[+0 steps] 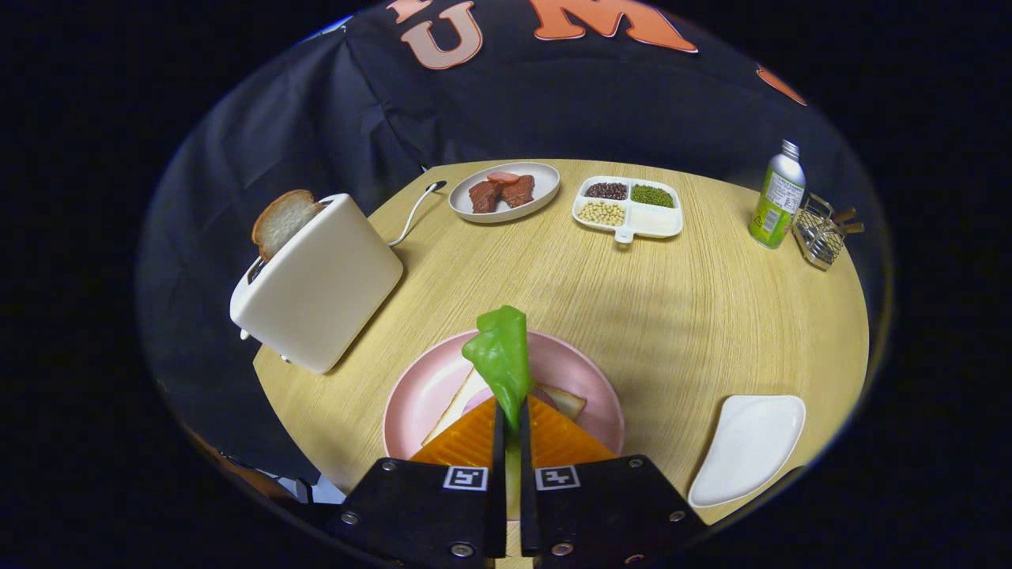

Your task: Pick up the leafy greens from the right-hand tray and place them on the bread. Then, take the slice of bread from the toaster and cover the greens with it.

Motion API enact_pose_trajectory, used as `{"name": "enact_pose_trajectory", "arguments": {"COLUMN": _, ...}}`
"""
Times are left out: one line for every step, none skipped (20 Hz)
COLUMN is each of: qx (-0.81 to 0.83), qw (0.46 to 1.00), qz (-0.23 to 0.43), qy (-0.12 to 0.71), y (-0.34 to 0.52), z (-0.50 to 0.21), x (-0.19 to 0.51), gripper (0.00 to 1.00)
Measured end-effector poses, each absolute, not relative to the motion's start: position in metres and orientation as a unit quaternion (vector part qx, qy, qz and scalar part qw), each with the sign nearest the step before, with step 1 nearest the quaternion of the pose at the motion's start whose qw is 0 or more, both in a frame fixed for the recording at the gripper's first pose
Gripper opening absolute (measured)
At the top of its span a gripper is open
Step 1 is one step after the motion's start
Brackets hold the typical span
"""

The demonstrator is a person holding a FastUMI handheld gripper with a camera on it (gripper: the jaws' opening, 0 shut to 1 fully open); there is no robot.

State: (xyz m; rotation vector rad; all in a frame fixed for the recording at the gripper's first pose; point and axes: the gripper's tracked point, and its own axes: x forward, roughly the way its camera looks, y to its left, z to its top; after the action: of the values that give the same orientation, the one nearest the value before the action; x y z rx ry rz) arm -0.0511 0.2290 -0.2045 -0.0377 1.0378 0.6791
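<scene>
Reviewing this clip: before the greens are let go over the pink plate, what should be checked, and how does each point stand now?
1. Hand-held gripper holds the leafy greens between both fingers: ok.
2. Greens hang over the pink plate: ok.
3. Bread lies on the plate under the orange fingers: ok; whether the greens are centred over it: cannot tell.
4. White tray to the right has given up its greens: ok.
5. Bread slice stands up out of the toaster, ready for the later step: ok.
</scene>
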Motion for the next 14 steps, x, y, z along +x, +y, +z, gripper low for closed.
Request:
{"name": "enact_pose_trajectory", "arguments": {"qx": -0.022, "qw": 0.810, "qz": 0.323, "qy": 0.488, "y": 0.235, "z": -0.206, "x": -0.055, "gripper": 0.08}}
{"name": "enact_pose_trajectory", "arguments": {"qx": -0.027, "qw": 0.805, "qz": 0.333, "qy": 0.491, "y": 0.241, "z": -0.208, "x": -0.061, "gripper": 0.09}}
{"name": "enact_pose_trajectory", "arguments": {"qx": -0.032, "qw": 0.798, "qz": 0.343, "qy": 0.495, "y": 0.247, "z": -0.210, "x": -0.069, "gripper": 0.10}}
{"name": "enact_pose_trajectory", "arguments": {"qx": -0.041, "qw": 0.791, "qz": 0.352, "qy": 0.499, "y": 0.251, "z": -0.214, "x": -0.075, "gripper": 0.11}}
{"name": "enact_pose_trajectory", "arguments": {"qx": -0.055, "qw": 0.786, "qz": 0.356, "qy": 0.502, "y": 0.253, "z": -0.218, "x": -0.079, "gripper": 0.13}}
{"name": "enact_pose_trajectory", "arguments": {"qx": -0.068, "qw": 0.783, "qz": 0.360, "qy": 0.502, "y": 0.255, "z": -0.222, "x": -0.082, "gripper": 0.17}}
{"name": "enact_pose_trajectory", "arguments": {"qx": -0.080, "qw": 0.783, "qz": 0.358, "qy": 0.503, "y": 0.255, "z": -0.225, "x": -0.082, "gripper": 0.18}}
{"name": "enact_pose_trajectory", "arguments": {"qx": -0.090, "qw": 0.783, "qz": 0.356, "qy": 0.502, "y": 0.253, "z": -0.227, "x": -0.083, "gripper": 0.23}}
{"name": "enact_pose_trajectory", "arguments": {"qx": -0.099, "qw": 0.786, "qz": 0.355, "qy": 0.496, "y": 0.253, "z": -0.227, "x": -0.082, "gripper": 0.26}}
{"name": "enact_pose_trajectory", "arguments": {"qx": -0.108, "qw": 0.788, "qz": 0.354, "qy": 0.493, "y": 0.253, "z": -0.227, "x": -0.082, "gripper": 0.28}}
{"name": "enact_pose_trajectory", "arguments": {"qx": -0.115, "qw": 0.789, "qz": 0.350, "qy": 0.492, "y": 0.252, "z": -0.226, "x": -0.081, "gripper": 0.30}}
{"name": "enact_pose_trajectory", "arguments": {"qx": -0.116, "qw": 0.789, "qz": 0.349, "qy": 0.492, "y": 0.253, "z": -0.225, "x": -0.082, "gripper": 0.35}}
{"name": "enact_pose_trajectory", "arguments": {"qx": -0.116, "qw": 0.788, "qz": 0.348, "qy": 0.495, "y": 0.254, "z": -0.224, "x": -0.082, "gripper": 0.38}}
{"name": "enact_pose_trajectory", "arguments": {"qx": -0.112, "qw": 0.787, "qz": 0.345, "qy": 0.499, "y": 0.256, "z": -0.224, "x": -0.083, "gripper": 0.44}}
